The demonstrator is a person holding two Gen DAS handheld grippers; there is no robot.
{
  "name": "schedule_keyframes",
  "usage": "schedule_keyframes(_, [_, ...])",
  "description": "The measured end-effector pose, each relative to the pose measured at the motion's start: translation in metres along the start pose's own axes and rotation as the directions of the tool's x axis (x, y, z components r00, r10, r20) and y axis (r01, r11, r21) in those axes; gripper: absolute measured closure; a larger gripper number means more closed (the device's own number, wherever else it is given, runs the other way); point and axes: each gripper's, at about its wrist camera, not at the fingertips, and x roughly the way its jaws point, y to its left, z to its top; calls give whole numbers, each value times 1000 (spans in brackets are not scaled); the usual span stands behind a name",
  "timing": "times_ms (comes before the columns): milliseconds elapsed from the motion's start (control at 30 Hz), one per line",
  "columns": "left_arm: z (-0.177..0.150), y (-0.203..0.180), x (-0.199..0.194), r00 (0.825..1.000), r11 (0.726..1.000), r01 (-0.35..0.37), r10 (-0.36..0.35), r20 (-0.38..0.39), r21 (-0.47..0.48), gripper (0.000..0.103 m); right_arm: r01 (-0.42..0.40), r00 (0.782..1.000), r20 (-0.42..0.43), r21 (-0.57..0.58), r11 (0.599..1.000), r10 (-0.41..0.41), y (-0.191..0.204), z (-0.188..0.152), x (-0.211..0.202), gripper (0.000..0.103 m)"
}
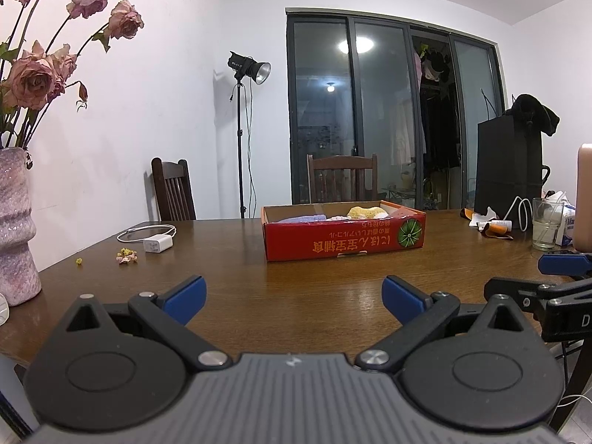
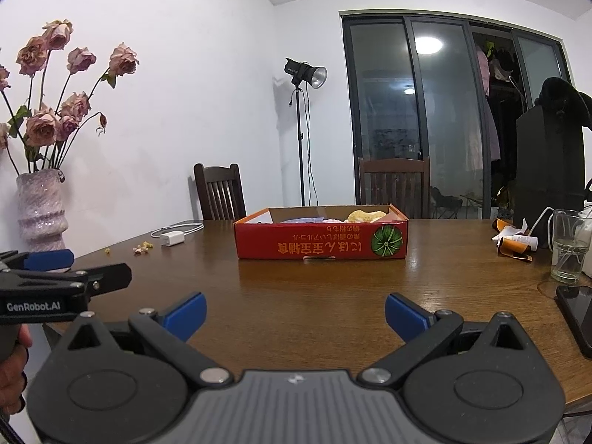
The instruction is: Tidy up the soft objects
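A red cardboard box [image 1: 344, 238] [image 2: 322, 240] sits on the brown wooden table [image 1: 296, 296] [image 2: 314, 288], ahead of both grippers. Inside it lie soft cloths: a yellow one [image 1: 364, 211] [image 2: 364, 216], a lavender one [image 1: 303, 218] [image 2: 301, 219] and a pale pink one [image 1: 338, 217] between them. My left gripper [image 1: 294, 298] is open and empty, low over the near table edge. My right gripper [image 2: 296, 314] is open and empty, beside it on the right. Each gripper shows at the edge of the other's view.
A pink vase of dried roses [image 1: 14, 222] [image 2: 40, 207] stands at the left. A white charger with cable [image 1: 157, 242] [image 2: 172, 238] and fallen petals [image 1: 127, 257] lie left of the box. A glass [image 2: 568, 246], wrappers [image 2: 514, 244], a phone [image 2: 577, 314] and a black bag [image 1: 508, 166] crowd the right. Two chairs stand behind.
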Motion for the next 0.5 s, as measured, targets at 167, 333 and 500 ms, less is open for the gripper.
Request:
schedule_keyframes(167, [0,0,0,1000,1000,0,0,0,0,0,0,1000,-1,-1,1000,0,1,-1,0,0])
schedule_keyframes(333, [0,0,0,1000,1000,3,-3,-2,0,0,3,1000,4,3,1000,-3,0,-1,-1,0])
schedule_keyframes(500, [-1,1,0,1000,1000,10,-10,-5,-2,0,1,1000,5,4,1000,-1,-1,-1,-1,0])
